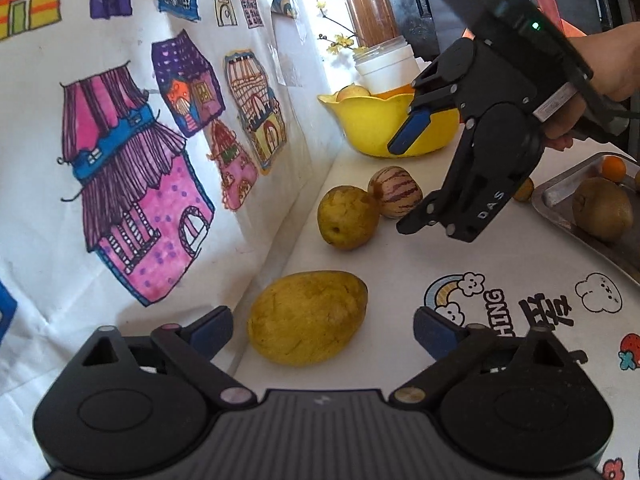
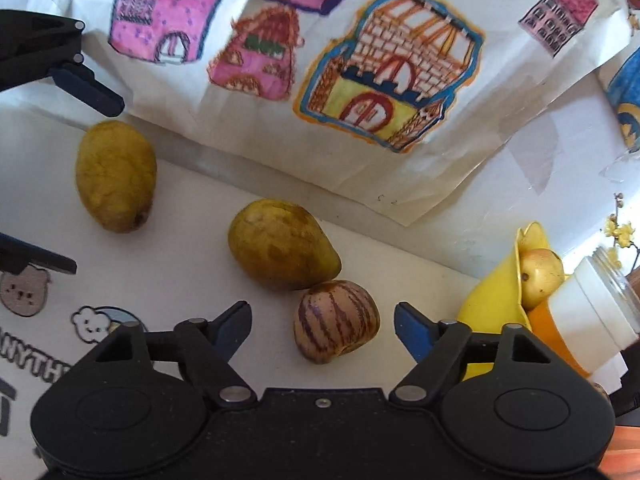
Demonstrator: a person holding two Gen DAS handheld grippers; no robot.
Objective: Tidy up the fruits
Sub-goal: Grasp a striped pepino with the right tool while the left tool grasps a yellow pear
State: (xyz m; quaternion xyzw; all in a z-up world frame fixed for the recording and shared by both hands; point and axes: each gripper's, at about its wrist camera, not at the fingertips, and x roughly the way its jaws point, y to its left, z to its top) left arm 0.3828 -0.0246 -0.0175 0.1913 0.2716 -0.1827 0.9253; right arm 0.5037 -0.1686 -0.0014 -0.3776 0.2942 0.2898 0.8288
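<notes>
The mango (image 1: 307, 317) lies between the open jaws of the left gripper (image 1: 323, 330), with clear gaps on both sides. To its left, the wall (image 1: 120, 160) leaves little side room. The striped fruit (image 2: 335, 321) lies between the open jaws of the right gripper (image 2: 323, 330), with free table (image 2: 180, 280) to its left. The pear (image 2: 282, 244) touches it behind, blocking forward travel. The yellow bowl (image 2: 494, 300) stands close on the right. The tray (image 1: 592, 216) bounds the table's right side.
</notes>
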